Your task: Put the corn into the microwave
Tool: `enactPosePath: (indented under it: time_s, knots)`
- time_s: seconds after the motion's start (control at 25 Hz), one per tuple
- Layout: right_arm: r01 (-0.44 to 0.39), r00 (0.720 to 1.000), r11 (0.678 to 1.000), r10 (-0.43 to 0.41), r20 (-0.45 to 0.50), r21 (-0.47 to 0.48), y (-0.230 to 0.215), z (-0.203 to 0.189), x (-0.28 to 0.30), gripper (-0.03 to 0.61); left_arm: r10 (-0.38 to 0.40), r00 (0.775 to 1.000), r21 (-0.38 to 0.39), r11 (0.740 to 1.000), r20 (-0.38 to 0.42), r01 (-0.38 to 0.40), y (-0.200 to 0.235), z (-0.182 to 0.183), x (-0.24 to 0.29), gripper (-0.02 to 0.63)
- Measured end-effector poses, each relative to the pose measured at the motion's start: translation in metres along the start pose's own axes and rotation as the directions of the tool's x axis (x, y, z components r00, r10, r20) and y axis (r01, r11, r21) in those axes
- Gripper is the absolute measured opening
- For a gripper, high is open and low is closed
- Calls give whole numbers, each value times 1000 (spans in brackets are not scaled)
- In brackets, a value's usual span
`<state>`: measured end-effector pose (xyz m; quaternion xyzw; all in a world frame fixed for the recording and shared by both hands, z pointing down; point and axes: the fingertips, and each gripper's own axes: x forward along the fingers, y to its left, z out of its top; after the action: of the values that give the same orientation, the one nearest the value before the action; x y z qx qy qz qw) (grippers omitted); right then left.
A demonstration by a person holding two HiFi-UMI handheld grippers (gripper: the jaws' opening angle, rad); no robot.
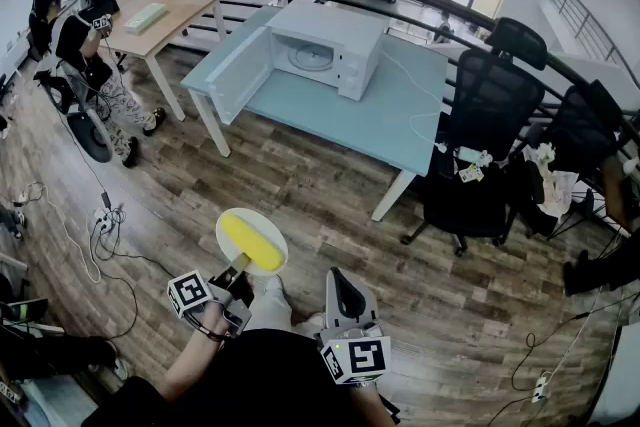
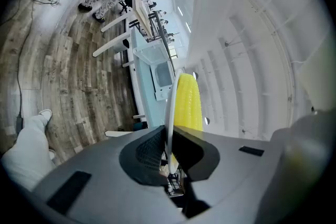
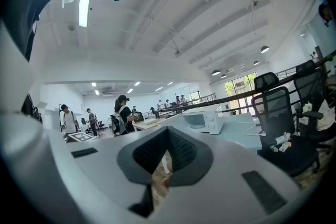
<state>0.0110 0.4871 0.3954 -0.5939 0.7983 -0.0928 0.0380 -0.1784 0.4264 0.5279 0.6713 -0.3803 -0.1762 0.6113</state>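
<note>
A yellow corn cob lies on a round white plate, carried low over the wooden floor in the head view. My left gripper is shut on the plate's near rim. Its own view shows the plate edge-on between the pads, with the corn on its right side. The white microwave stands on the light blue table far ahead, its door swung open to the left. My right gripper is shut and holds nothing. The microwave shows far off in the right gripper view.
Black office chairs stand right of the table, with bags and clutter beside them. A person stands at a wooden desk at the left. Cables and a power strip lie on the floor at the left. A curved black railing runs behind the table.
</note>
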Motion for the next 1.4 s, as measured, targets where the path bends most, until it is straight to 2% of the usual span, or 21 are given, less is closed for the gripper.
enactPosePath:
  time_s: [0.64,0.8,0.96,1.4]
  knots:
    - [-79,997,997,79,-16,-2,11,-5,3,8,-29,999,-5,1000,15,29,4,-8,7,28]
    - [-105,995,994,105,-2,13,17,-4,3,8,-26,999,-24,999,26,26,4,-10,7,28]
    - [-126,992,992,126,3,-10,20,-3,4,8,-14,999,-40,999,35,15,0,-13,9,28]
    - [-152,988,988,152,-29,-28,17,-7,22,8,-17,999,-49,999,39,19,1,0,32,28]
